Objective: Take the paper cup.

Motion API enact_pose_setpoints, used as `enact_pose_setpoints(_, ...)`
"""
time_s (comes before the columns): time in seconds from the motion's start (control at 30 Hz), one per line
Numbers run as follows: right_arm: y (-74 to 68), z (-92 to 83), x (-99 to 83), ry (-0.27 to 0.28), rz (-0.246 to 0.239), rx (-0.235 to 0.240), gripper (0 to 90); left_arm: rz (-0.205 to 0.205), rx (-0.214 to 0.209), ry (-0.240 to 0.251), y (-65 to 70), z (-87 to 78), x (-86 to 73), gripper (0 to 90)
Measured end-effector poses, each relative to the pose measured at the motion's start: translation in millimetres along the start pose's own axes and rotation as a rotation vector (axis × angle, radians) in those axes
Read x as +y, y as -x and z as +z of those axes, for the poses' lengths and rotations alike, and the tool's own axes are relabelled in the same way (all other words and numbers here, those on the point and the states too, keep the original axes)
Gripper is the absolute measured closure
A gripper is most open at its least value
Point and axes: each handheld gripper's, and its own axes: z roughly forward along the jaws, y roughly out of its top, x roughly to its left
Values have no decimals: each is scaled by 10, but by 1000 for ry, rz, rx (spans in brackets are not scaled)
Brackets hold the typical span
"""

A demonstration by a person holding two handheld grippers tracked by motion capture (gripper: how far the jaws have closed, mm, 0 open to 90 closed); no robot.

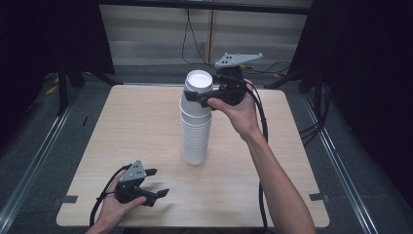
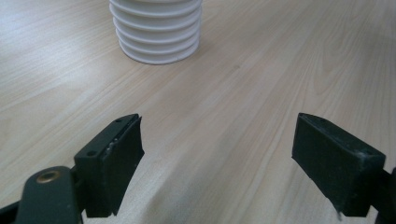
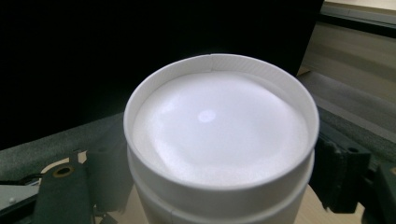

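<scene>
A tall stack of white paper cups (image 1: pixel 196 136) stands upside down in the middle of the wooden table (image 1: pixel 141 122). My right gripper (image 1: pixel 198 93) is at the top of the stack, its jaws on either side of the top cup (image 1: pixel 198 82). In the right gripper view, the top cup (image 3: pixel 219 140) sits between the two black jaws, which touch its wall. My left gripper (image 1: pixel 159 182) rests near the table's front left, open and holding nothing. In the left gripper view, the left gripper (image 2: pixel 217 144) faces the foot of the stack (image 2: pixel 156 32), well short of it.
Black cables (image 1: pixel 195 44) hang behind the table's far edge. Metal rails (image 1: pixel 34 161) run along the floor on both sides. Dark curtains close off the left and right.
</scene>
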Motion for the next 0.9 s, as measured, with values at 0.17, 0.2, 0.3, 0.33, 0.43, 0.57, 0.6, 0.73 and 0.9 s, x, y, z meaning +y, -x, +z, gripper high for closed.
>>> enact_pose_setpoints(0.17, -9, -29, 23, 22, 0, 1, 211, 2, -1, 0, 3, 3, 0, 161)
enact_pose_setpoints(0.2, -9, -37, 28, 29, 2, 3, 211, 3, -1, -1, 0, 1, 0, 161)
enact_pose_setpoints(0.3, -6, -69, 47, 59, 10, 6, 211, 0, 1, 0, 1, 0, 0, 161)
enact_pose_setpoints(0.33, -5, -80, 53, 69, 16, 10, 212, 0, 1, 0, 1, 0, 0, 161)
enact_pose_setpoints(0.43, -5, -113, 75, 93, 19, 8, 213, 0, -1, 0, 0, 3, 0, 161)
enact_pose_setpoints(0.57, -12, -153, 92, 119, 17, 9, 213, 1, 0, -1, -3, 0, 0, 161)
enact_pose_setpoints(0.6, -16, -161, 94, 126, 20, 14, 213, 1, -1, -2, -3, 0, 0, 161)
enact_pose_setpoints(0.73, -29, -200, 104, 159, 21, 19, 214, 2, 0, -2, -3, 0, -1, 161)
enact_pose_setpoints(0.9, -30, -255, 109, 208, 28, 31, 214, 2, 0, -1, -6, 0, -1, 161)
